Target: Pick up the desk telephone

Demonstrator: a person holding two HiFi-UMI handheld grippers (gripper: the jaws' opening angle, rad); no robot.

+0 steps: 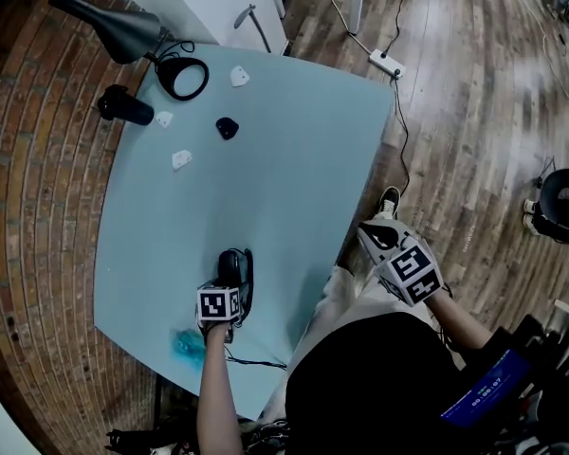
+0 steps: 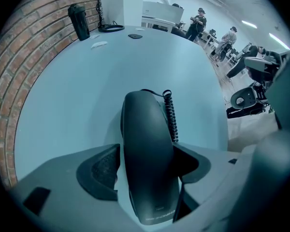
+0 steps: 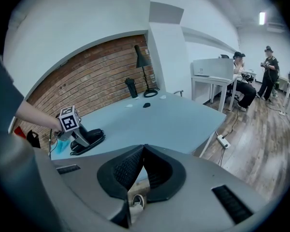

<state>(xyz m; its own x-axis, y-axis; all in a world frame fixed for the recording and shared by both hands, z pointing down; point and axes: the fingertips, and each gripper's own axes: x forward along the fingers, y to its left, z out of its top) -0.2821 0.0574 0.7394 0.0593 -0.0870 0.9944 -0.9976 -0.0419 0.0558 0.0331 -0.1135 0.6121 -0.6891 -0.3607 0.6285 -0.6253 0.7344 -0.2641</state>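
The black desk telephone (image 1: pixel 237 271) lies near the front edge of the light blue table (image 1: pixel 294 159). My left gripper (image 1: pixel 229 297) points straight down over it. In the left gripper view the handset (image 2: pixel 147 144) runs lengthwise between the wide-apart jaws of the left gripper (image 2: pixel 147 175), with a thin strip of table showing beside the left pad (image 2: pixel 104 170). Its coiled cord (image 2: pixel 171 115) trails along the handset's right side. My right gripper (image 1: pixel 384 240) is off the table's right edge, over the person's lap; it is shut with nothing in it, its pads (image 3: pixel 130 168) meeting.
At the table's far left corner stand a black desk lamp (image 1: pixel 123 27) and a dark bottle (image 1: pixel 123 105). A small black object (image 1: pixel 227 128) and white pieces (image 1: pixel 181 159) lie nearby. A blue item (image 1: pixel 185 344) lies by the front edge. A brick wall (image 1: pixel 38 178) runs along the left.
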